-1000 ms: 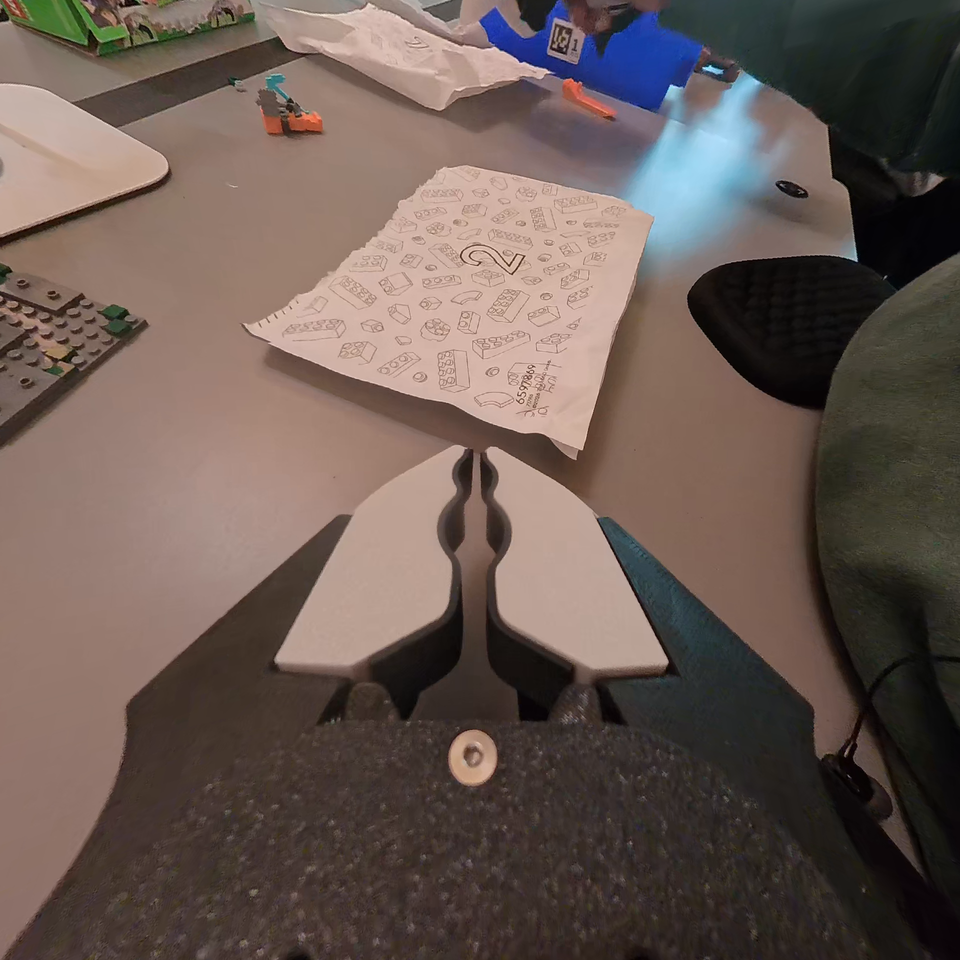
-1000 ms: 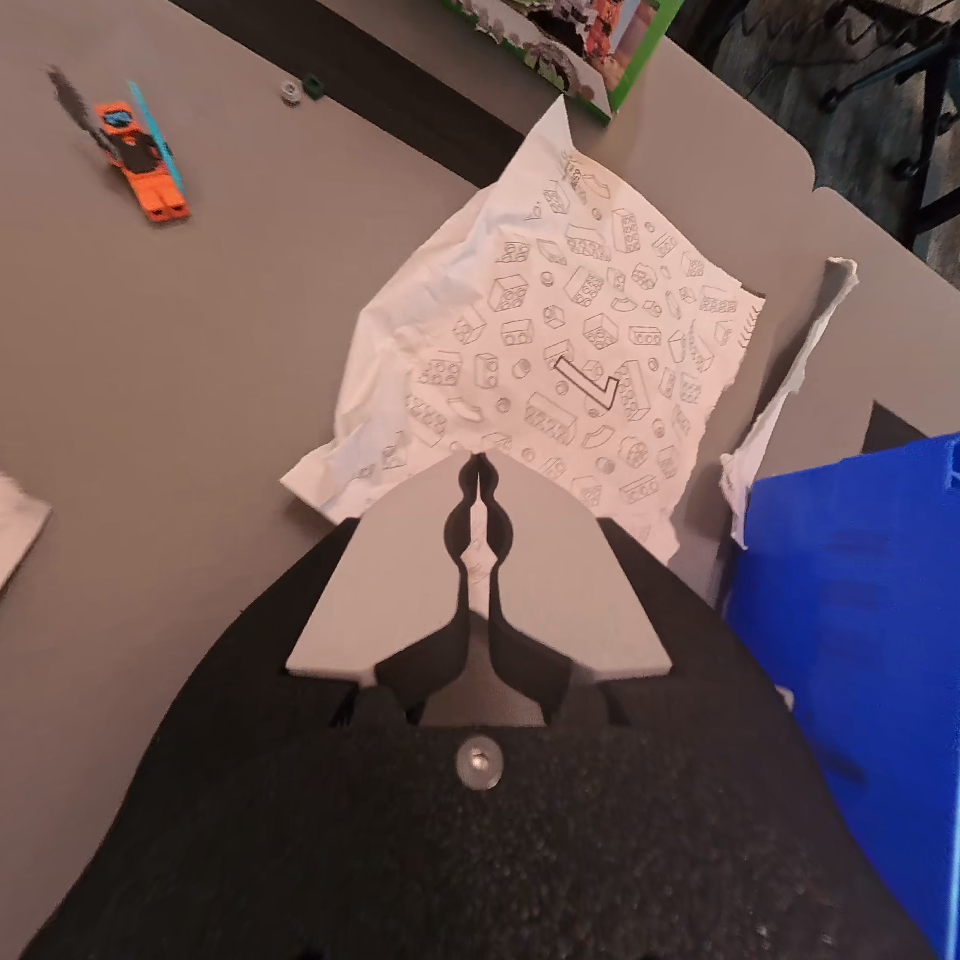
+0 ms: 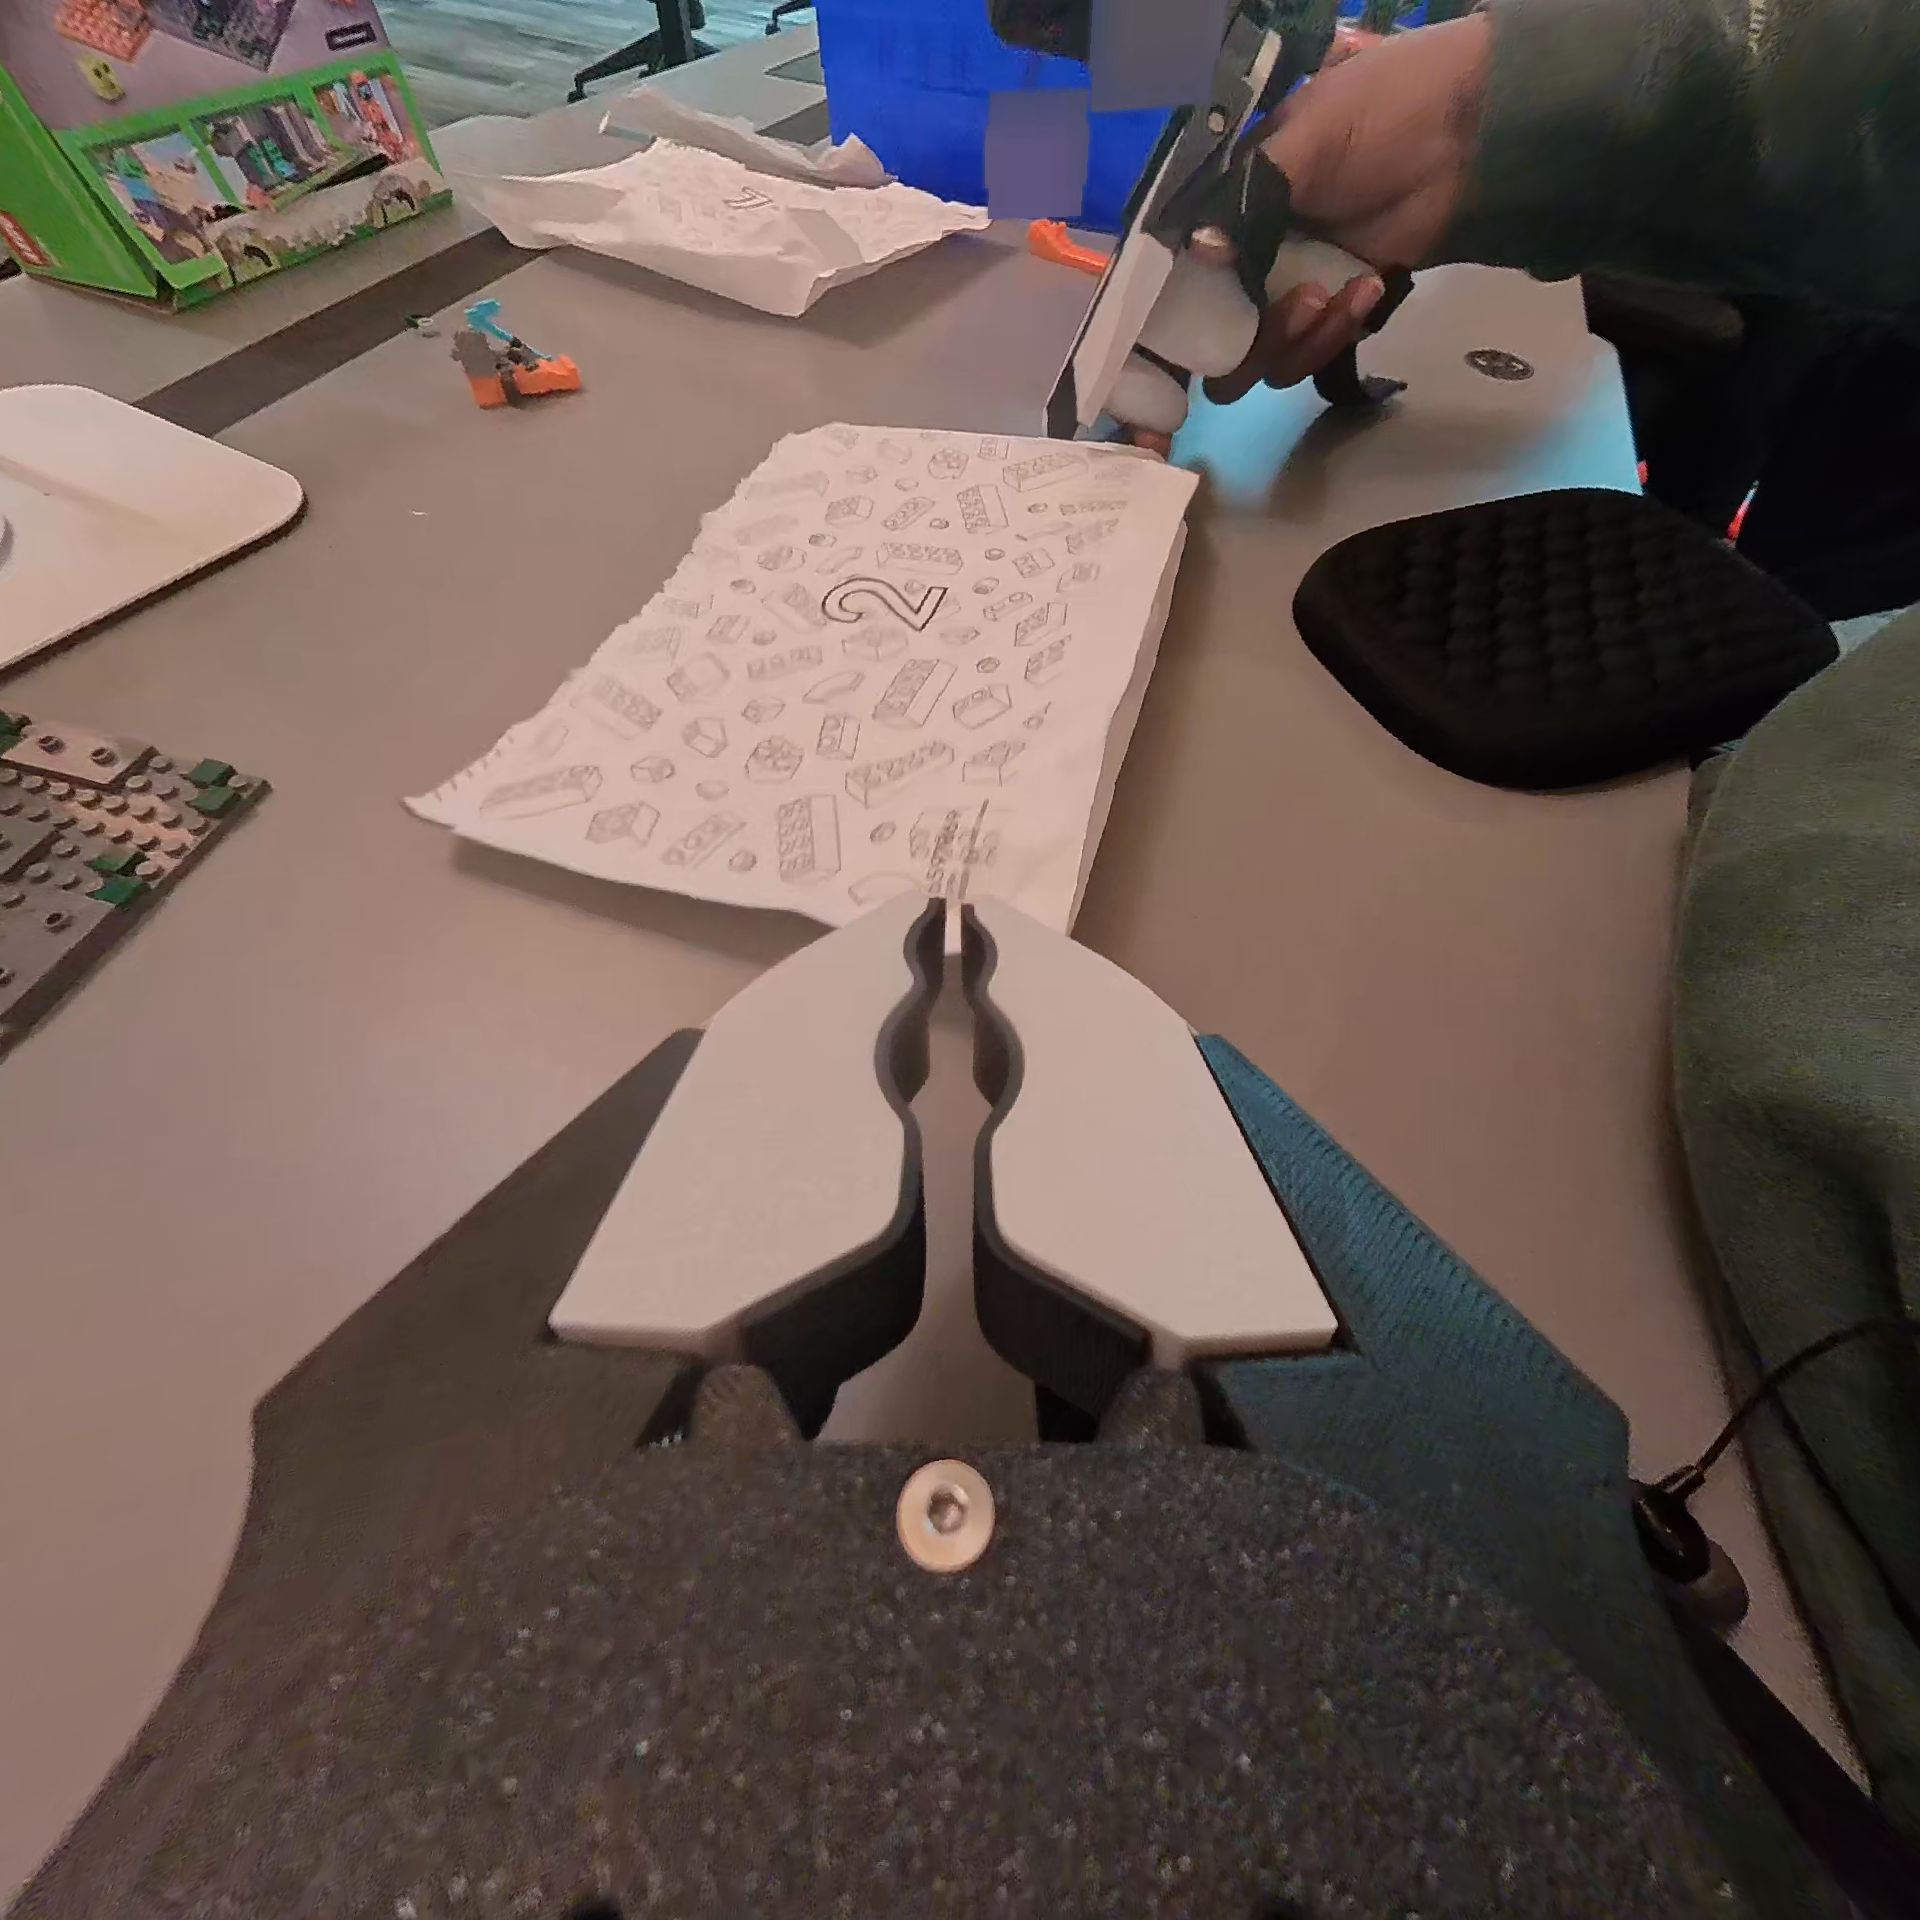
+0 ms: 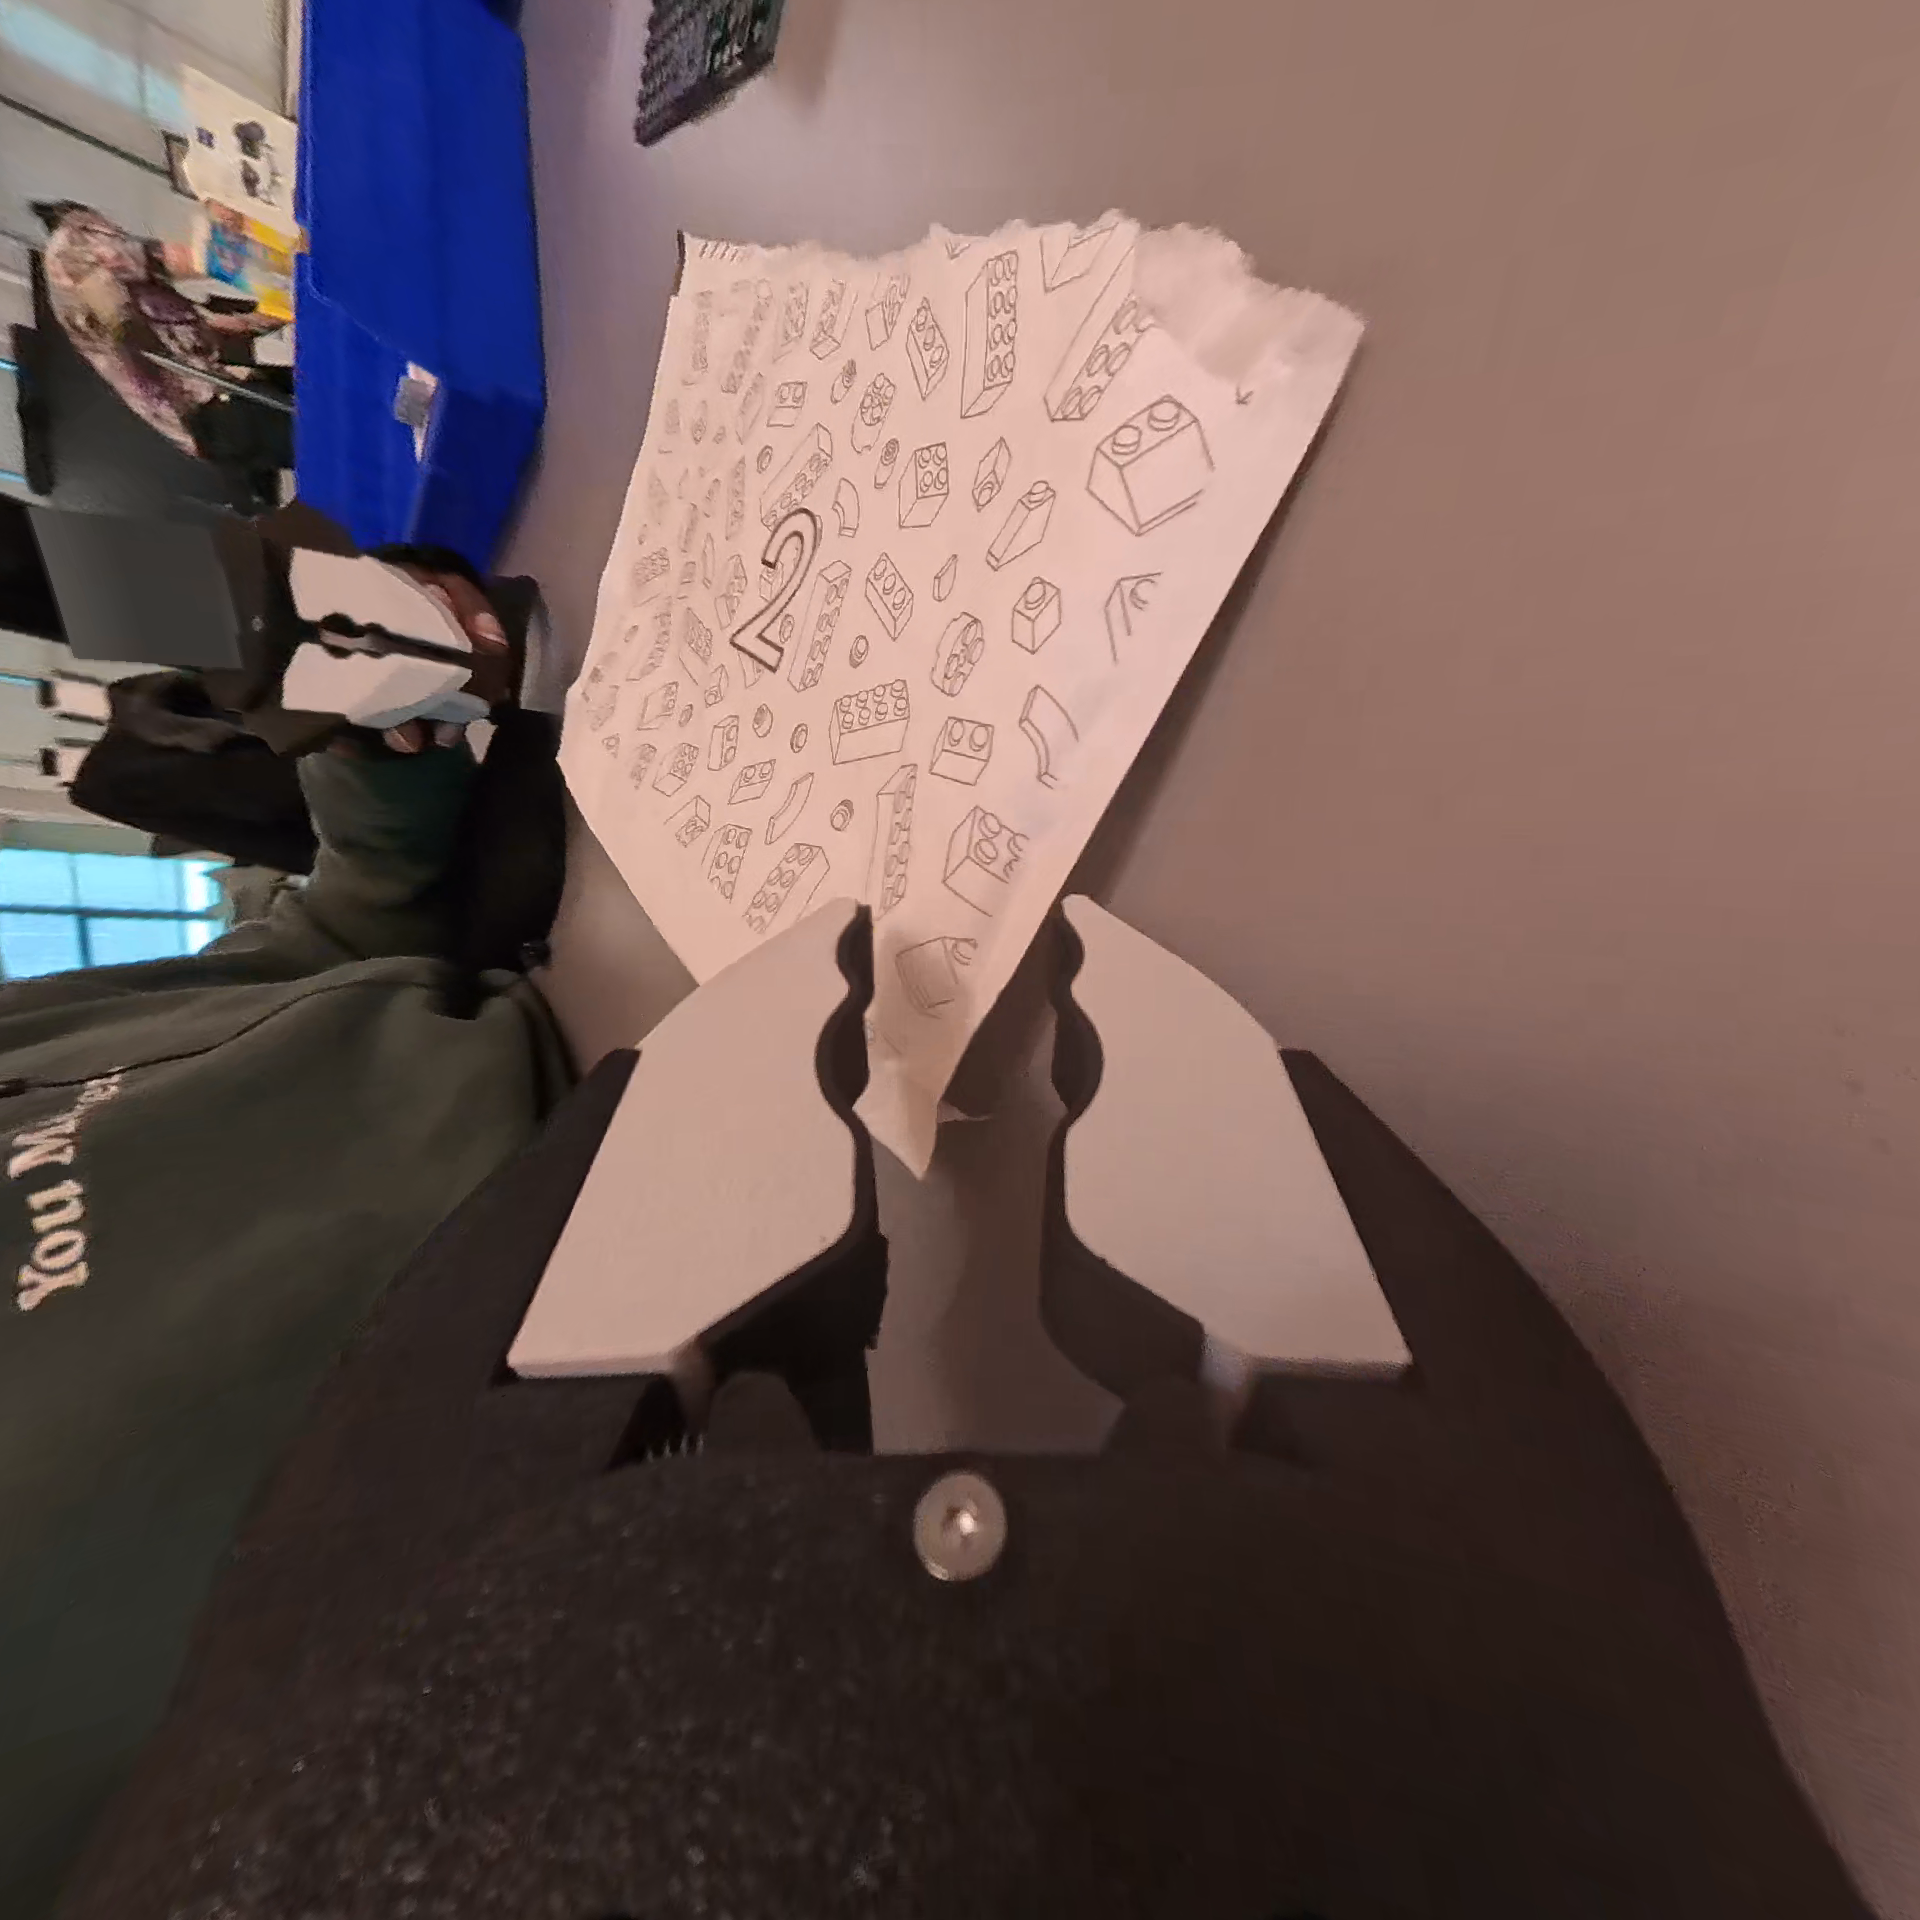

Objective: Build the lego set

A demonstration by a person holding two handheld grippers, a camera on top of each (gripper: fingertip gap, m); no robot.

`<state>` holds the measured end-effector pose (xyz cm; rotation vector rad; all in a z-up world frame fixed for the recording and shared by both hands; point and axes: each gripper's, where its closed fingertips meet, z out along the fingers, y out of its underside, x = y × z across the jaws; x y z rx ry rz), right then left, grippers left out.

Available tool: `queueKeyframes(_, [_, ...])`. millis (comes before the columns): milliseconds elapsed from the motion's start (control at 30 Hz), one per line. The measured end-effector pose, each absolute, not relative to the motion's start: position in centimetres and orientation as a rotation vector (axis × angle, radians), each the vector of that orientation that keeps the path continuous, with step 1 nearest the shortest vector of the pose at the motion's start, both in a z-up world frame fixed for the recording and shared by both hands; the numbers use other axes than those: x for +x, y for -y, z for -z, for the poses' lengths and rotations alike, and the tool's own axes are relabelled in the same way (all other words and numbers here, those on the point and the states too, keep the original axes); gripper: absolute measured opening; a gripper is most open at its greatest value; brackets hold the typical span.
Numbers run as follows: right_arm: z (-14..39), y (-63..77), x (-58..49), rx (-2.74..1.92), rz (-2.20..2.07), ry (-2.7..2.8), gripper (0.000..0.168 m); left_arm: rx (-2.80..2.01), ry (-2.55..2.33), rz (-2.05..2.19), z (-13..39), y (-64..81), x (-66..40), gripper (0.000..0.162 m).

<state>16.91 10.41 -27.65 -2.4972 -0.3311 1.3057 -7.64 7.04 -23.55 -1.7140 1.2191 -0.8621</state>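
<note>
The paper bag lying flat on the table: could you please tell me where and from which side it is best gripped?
Probably a corner, approached low along the table from outside the bag. The paper bag lies flat and thin, so its top face offers no hold, while its edges are free. One corner sits between the right gripper's open fingers.

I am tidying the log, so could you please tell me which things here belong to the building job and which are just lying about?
Belong to the job:
flat paper bag
studded grey plate
small orange figure
left tool
right tool

Lying about:
crumpled paper bag
green box
blue bin
black pad
white tray
</note>
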Motion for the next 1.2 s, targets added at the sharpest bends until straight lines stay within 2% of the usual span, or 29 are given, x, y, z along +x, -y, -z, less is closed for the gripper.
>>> queueKeyframes(167, [27.6,-10.6,14.8,-2.461,-1.389,0.361,0.002,-1.73,-1.202,0.867,23.6,-7.3,-7.7,0.002])
queueKeyframes(367, [24.7,-11.1,13.8,-2.196,-1.381,0.382,0.0,-1.724,-1.118,0.89,22.8,-8.0,-8.0,0.005])
queueKeyframes(533, [21.4,-10.6,14.2,-1.932,-1.316,0.426,0.0,-1.708,-0.863,0.956,20.3,-10.6,-9.1,0.029])
queueKeyframes(667, [19.4,-8.9,14.5,-1.754,-1.299,0.535,0.0,-1.709,-0.744,1.021,19.2,-12.5,-9.4,0.059])
queueKeyframes(900, [18.1,-5.8,14.5,-1.588,-1.261,0.764,0.0,-1.792,-0.84,1.157,22.0,-15.2,-5.7,0.079])
queueKeyframes(967, [18.2,-5.0,14.5,-1.57,-1.259,0.81,0.0,-1.788,-0.903,1.207,22.8,-15.4,-4.6,0.073])
queueKeyframes(1000, [18.3,-4.7,14.6,-1.565,-1.26,0.825,0.0,-1.775,-0.938,1.259,22.9,-15.0,-4.0,0.064])
queueKeyframes(1100, [18.7,-4.3,14.9,-1.581,-1.238,0.849,0.0,-1.713,-1.016,1.282,22.2,-14.1,-3.0,0.001])
queueKeyframes(1200, [18.9,-4.4,15.4,-1.614,-1.199,0.841,0.0,-1.682,-1.1,1.271,21.4,-13.2,-2.7,0.0])
